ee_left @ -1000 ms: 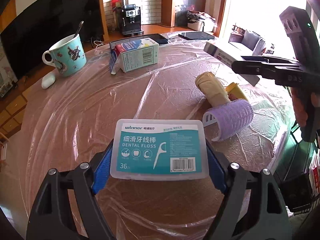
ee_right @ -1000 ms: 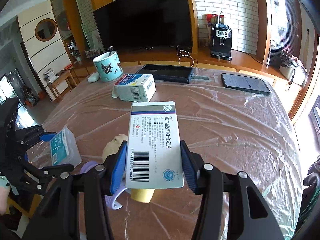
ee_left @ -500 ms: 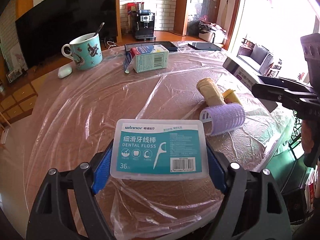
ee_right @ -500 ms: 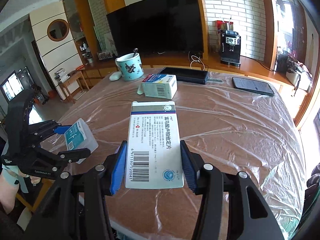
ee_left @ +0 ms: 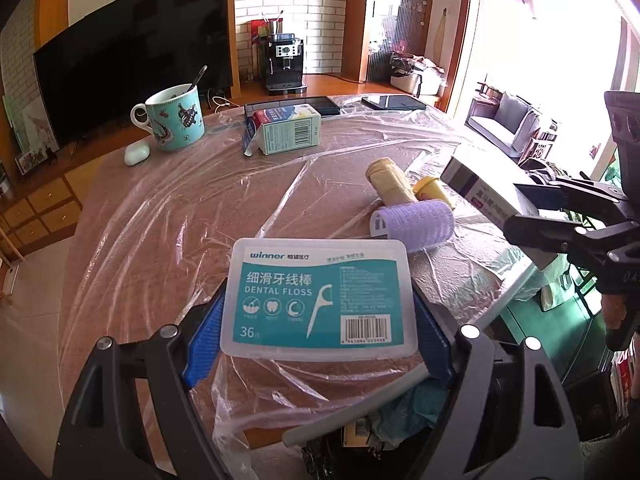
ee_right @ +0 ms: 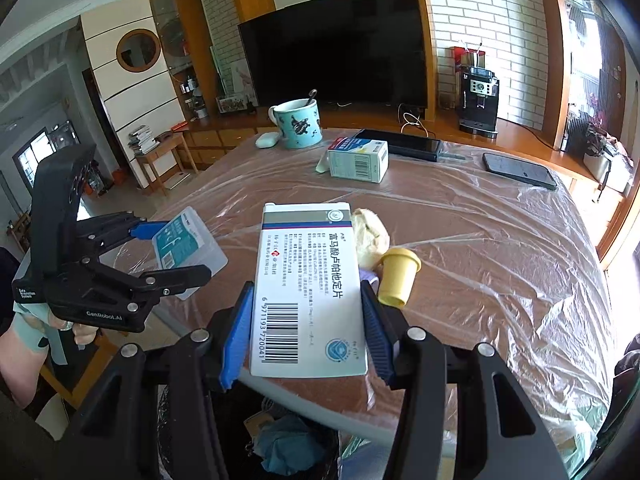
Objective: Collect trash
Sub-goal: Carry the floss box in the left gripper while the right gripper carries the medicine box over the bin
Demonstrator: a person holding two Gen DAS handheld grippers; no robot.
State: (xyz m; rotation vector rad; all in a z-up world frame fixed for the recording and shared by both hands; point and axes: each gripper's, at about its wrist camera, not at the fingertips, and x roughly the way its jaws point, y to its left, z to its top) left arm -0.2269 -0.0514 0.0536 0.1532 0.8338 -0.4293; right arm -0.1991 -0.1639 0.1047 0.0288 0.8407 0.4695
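My left gripper (ee_left: 318,316) is shut on a clear dental floss box (ee_left: 320,298) with a teal label, held over the table's near edge; it also shows in the right wrist view (ee_right: 188,246). My right gripper (ee_right: 306,320) is shut on a white medicine box (ee_right: 308,296), also seen in the left wrist view (ee_left: 486,188). Below both grippers a trash bin with a grey rim (ee_right: 316,412) holds crumpled trash (ee_right: 288,446); it also shows in the left wrist view (ee_left: 360,412). On the table lie a purple hair roller (ee_left: 416,226), a beige roll (ee_left: 390,180) and a small yellow cup (ee_right: 396,276).
The table is covered with plastic film (ee_left: 180,216). At its far side stand a teal mug with a spoon (ee_left: 174,122), white earbuds case (ee_left: 137,155), a small teal carton (ee_left: 286,132), a dark tablet (ee_right: 404,144) and a phone (ee_right: 518,170).
Both grippers have pulled back from the table with their boxes, to over its near edge. The trash bin has come into view beneath them.
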